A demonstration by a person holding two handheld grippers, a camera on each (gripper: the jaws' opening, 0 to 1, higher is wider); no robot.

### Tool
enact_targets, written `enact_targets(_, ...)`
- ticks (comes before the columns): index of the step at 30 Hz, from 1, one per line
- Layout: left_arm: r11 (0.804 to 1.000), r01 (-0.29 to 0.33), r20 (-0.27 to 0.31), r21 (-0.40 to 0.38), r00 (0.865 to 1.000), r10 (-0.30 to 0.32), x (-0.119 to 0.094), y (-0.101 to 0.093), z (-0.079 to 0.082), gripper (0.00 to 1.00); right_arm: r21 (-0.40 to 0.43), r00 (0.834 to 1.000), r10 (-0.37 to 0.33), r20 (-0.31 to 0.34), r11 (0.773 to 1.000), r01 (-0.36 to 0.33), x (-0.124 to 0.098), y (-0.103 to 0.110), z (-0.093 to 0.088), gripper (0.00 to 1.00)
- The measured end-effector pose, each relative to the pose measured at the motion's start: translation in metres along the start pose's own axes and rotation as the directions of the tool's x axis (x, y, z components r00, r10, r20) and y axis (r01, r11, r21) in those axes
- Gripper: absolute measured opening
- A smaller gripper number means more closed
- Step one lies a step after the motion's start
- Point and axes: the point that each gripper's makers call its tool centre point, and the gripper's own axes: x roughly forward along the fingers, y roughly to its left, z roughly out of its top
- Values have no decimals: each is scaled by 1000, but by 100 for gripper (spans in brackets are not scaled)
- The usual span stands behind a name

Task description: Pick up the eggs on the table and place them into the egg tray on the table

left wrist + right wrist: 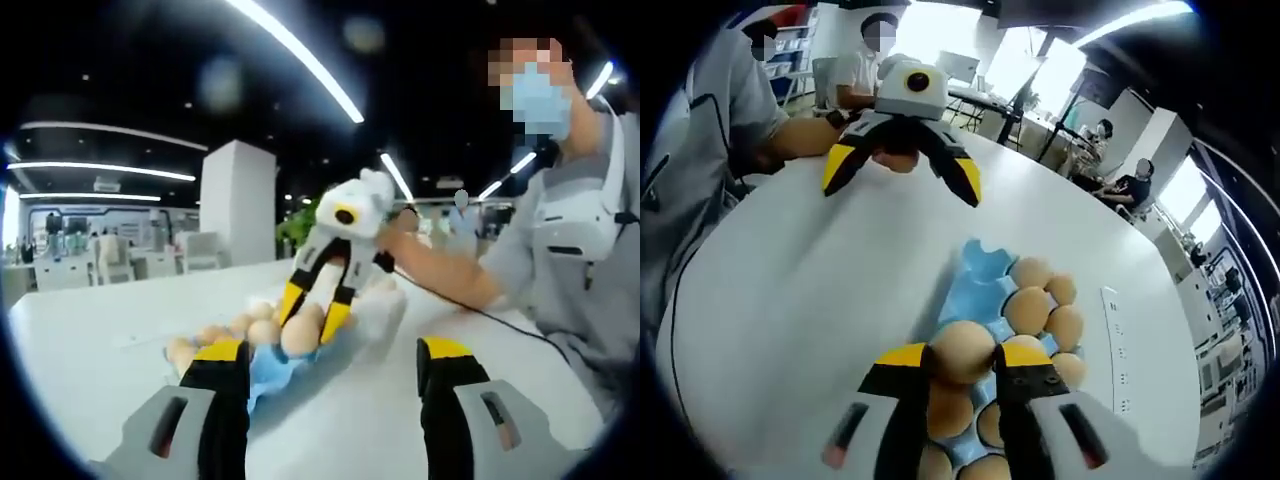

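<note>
Right gripper view: right tongs [962,358] clamped on egg [962,350] above blue egg tray [980,272]; left tongs [902,176] agape.

white table [820,300], blue egg tray [985,275]

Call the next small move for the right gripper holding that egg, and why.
Probably lower it a little and open. The right gripper is shut on an egg held just above the blue egg tray, which already carries several eggs, so the egg likely needs seating in a free cup before release. The left gripper is open and off to the side.
</note>
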Motion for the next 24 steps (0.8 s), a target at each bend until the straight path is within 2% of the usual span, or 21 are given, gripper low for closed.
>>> enact_targets(5, 1000, 1, -2, -1, 1000, -1, 0, 0, -1, 69, 7, 1000, -5, -15, 1000, 5, 3, -1, -5, 27)
enact_targets(7, 1000, 1, -4, 1, 1000, -1, 0, -1, -1, 69, 21, 1000, 21, -4, 1000, -21, 3, 2, -4, 23)
enact_targets(13, 1000, 1, -6, -1, 1000, -1, 1, -2, -1, 69, 14, 1000, 10, -3, 1000, -10, 2, 1, -6, 25)
enact_targets(24, 1000, 2, -6, -2, 1000, -2, 3, -5, -1, 69, 25, 1000, -14, -10, 1000, 14, -12, -4, -11, 28)
